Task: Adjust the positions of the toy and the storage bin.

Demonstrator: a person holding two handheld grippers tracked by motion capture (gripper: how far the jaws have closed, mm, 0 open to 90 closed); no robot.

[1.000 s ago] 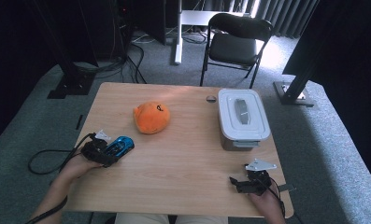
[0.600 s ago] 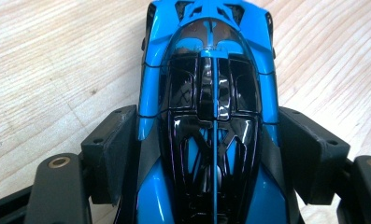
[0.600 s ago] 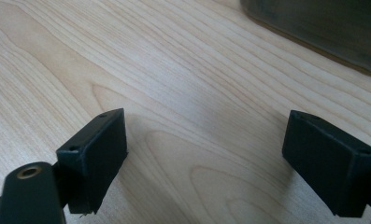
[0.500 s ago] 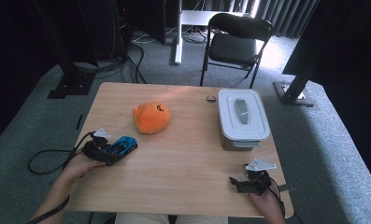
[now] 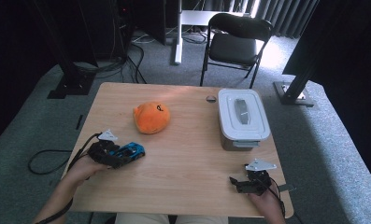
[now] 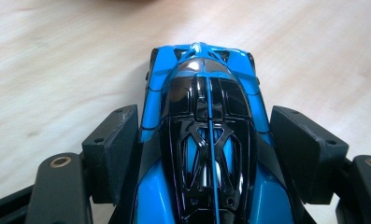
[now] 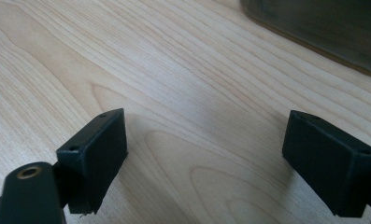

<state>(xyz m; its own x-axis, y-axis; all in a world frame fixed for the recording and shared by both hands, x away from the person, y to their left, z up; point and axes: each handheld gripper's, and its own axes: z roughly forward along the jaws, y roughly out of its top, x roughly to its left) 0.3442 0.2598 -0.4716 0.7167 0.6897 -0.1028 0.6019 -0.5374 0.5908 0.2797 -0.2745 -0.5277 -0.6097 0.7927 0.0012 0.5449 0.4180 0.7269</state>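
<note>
- Two black jaws of the left gripper [image 6: 204, 154] are pinched on a blue toy car [image 6: 205, 140], one pad against each flank, with the car's nose pointing away from the gripper's camera.
- In the high view, the left gripper [image 5: 115, 155] sits near the table's left edge toward the person's side, and the toy car [image 5: 131, 150] sticks out of it toward the middle of the table.
- From the left gripper view the car's underside cannot be made out, so whether its wheels touch the wood cannot be told.
- The person's left hand [image 5: 82, 167] grasps the body of that gripper, and a dark cable [image 5: 45, 161] trails from it off the table's left edge onto the carpet.
- The right gripper [image 5: 241, 183] rests near the front right corner of the table, jaws spread wide with nothing but bare wood between them, as the right gripper view [image 7: 206, 158] shows.
- An orange plush toy [image 5: 151, 117] lies beyond the car, well apart from it, toward the middle of the wooden table [image 5: 188, 163].
- A grey lidded box [image 5: 243, 117] stands on the right side of the table, beyond the right gripper.
- A small dark round object [image 5: 211, 98] lies just left of the box's far corner.
- A black folding chair [image 5: 234, 37] stands on the carpet past the far edge.
</note>
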